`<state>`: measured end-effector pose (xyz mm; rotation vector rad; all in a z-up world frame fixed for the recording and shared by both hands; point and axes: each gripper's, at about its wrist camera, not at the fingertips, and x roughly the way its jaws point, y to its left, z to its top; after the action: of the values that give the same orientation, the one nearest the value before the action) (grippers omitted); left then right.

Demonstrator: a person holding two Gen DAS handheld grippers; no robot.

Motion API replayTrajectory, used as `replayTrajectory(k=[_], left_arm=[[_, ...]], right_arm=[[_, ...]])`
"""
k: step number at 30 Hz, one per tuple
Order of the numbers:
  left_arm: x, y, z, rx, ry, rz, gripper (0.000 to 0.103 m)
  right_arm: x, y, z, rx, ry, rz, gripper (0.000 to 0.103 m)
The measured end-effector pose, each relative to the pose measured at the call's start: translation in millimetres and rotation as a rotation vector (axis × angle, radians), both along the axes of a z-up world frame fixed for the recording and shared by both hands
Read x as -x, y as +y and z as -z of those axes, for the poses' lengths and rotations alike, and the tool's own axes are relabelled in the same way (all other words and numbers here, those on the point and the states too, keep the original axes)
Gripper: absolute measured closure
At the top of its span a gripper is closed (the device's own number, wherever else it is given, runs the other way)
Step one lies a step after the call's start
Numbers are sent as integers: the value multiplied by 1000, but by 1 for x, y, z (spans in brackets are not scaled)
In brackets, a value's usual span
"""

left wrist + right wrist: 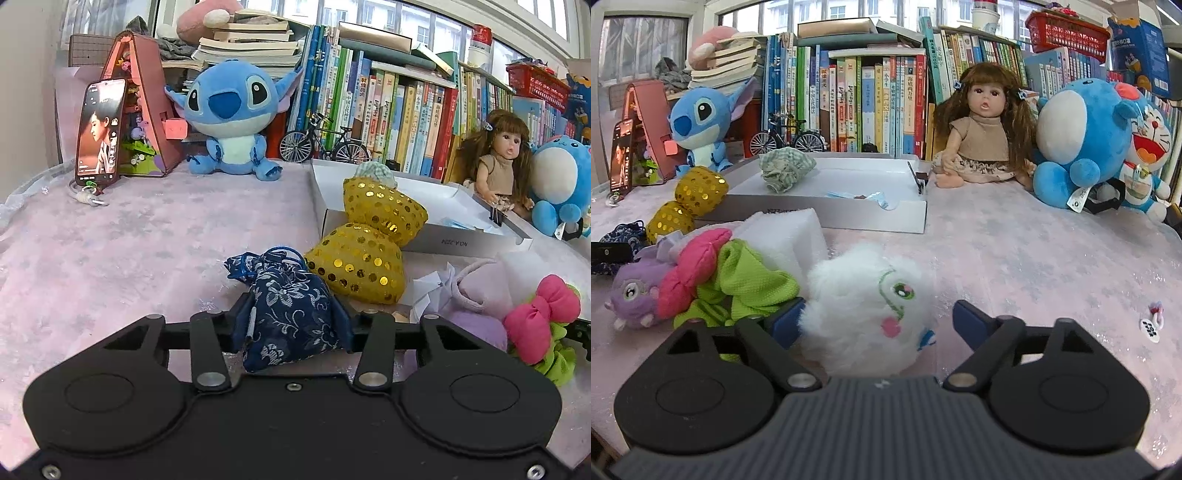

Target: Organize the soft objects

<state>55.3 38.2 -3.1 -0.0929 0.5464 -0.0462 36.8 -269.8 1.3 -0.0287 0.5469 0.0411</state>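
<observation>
My left gripper (pixel 291 321) is pinching the blue flowered pouch (pixel 291 314), which lies mid-desk beside the gold sequin cushions (pixel 369 240). My right gripper (pixel 877 321) straddles the white fluffy toy (pixel 868 306), one pad not yet touching. I'd squeeze both gently, lift clear, then head for the white box (pixel 871 218) near the desk's back edge.

Under my claws the table cover (pixel 1034 251) is soft, faintly glittery pink cloth. My left gripper (pixel 291 321), matt black plastic, pinches a woven floral cloth pouch (pixel 291 314). Near right, fluffy white plush (pixel 868 310); farther left, shiny gold sequinned bow (pixel 369 240).
</observation>
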Motion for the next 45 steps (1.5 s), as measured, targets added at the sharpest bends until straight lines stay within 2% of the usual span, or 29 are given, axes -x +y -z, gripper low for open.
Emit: replayTrajectory(k=[2, 4, 7, 23, 34, 45], left_arm=[[0, 1, -1, 1, -3, -3, 62], [1, 2, -2, 2, -6, -5, 63], [1, 4, -3, -1, -6, -9, 64], [-1, 11, -15, -20, -34, -29, 64], [-13, 9, -34, -55, -80, -33, 64], [-35, -2, -58, -15, -118, 14, 64]], right_arm=[[1, 1, -2, -1, -6, -3, 19], [2, 1, -4, -9, -12, -3, 30], [3, 2, -7, -12, -15, -7, 36], [6, -2, -20, 6, -55, 29, 38], [-6, -11, -36, -18, -82, 57, 38], [-31, -4, -48, -46, -112, 33, 37]])
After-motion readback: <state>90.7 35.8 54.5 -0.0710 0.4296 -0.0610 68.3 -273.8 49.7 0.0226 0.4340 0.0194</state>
